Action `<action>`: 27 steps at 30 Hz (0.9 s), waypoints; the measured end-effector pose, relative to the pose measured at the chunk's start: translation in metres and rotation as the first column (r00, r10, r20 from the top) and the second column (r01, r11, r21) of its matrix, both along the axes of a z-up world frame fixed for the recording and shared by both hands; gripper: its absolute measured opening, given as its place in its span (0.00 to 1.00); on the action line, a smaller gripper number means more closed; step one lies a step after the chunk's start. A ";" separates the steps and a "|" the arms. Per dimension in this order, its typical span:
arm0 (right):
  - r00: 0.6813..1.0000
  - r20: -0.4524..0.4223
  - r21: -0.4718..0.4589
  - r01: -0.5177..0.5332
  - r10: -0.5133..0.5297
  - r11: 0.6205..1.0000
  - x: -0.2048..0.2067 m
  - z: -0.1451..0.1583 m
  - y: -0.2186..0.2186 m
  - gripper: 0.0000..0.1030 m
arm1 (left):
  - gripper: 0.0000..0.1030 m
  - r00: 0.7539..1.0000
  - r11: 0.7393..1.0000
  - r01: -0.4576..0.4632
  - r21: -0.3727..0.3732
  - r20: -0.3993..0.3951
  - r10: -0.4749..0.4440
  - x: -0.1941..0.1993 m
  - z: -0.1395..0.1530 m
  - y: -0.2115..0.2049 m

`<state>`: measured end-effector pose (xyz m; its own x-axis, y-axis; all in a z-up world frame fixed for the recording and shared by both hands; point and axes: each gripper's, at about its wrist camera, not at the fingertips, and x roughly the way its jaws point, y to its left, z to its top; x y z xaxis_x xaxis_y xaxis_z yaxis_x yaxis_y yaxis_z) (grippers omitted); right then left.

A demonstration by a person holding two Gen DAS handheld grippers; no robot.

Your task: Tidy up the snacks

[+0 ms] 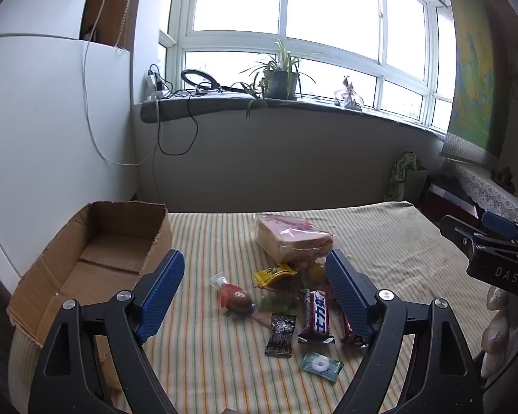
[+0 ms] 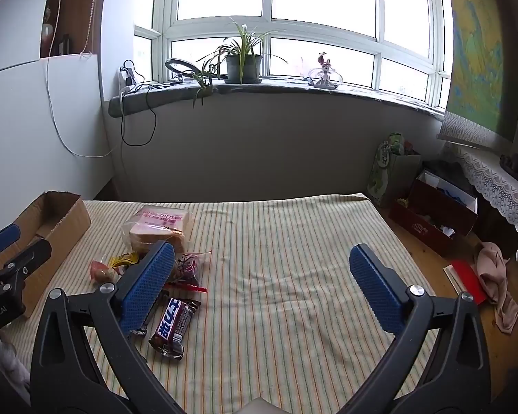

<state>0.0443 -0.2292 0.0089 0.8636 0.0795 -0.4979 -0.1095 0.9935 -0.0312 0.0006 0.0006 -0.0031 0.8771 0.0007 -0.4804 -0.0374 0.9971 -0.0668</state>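
Snacks lie in a pile on the striped bed cover (image 1: 380,248): a bagged bread loaf (image 1: 291,236), a yellow packet (image 1: 274,272), a red-topped round snack (image 1: 234,298), a brown chocolate bar (image 1: 316,315), a black sachet (image 1: 281,334) and a green mint packet (image 1: 321,365). An empty cardboard box (image 1: 96,258) sits at the left. My left gripper (image 1: 255,272) is open above the pile, holding nothing. My right gripper (image 2: 260,262) is open over bare cover, right of the bread (image 2: 160,227) and a chocolate bar (image 2: 174,326).
The bed's right edge drops to a wooden floor with a red box (image 2: 435,217), a red book (image 2: 468,276) and a pink cloth (image 2: 497,276). A wall and a windowsill with a potted plant (image 2: 241,62) stand behind the bed.
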 end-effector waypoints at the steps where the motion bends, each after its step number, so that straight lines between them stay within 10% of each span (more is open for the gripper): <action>1: 1.000 0.000 0.000 0.000 0.000 1.000 0.001 0.000 0.000 1.00 | 0.82 1.000 1.000 0.000 0.000 -0.001 0.000 0.000 0.000 0.000; 27: 0.989 -0.082 -0.021 -0.123 0.121 0.992 0.007 -0.029 0.002 1.00 | 0.82 0.999 1.000 0.001 -0.030 -0.043 -0.002 0.001 -0.014 0.020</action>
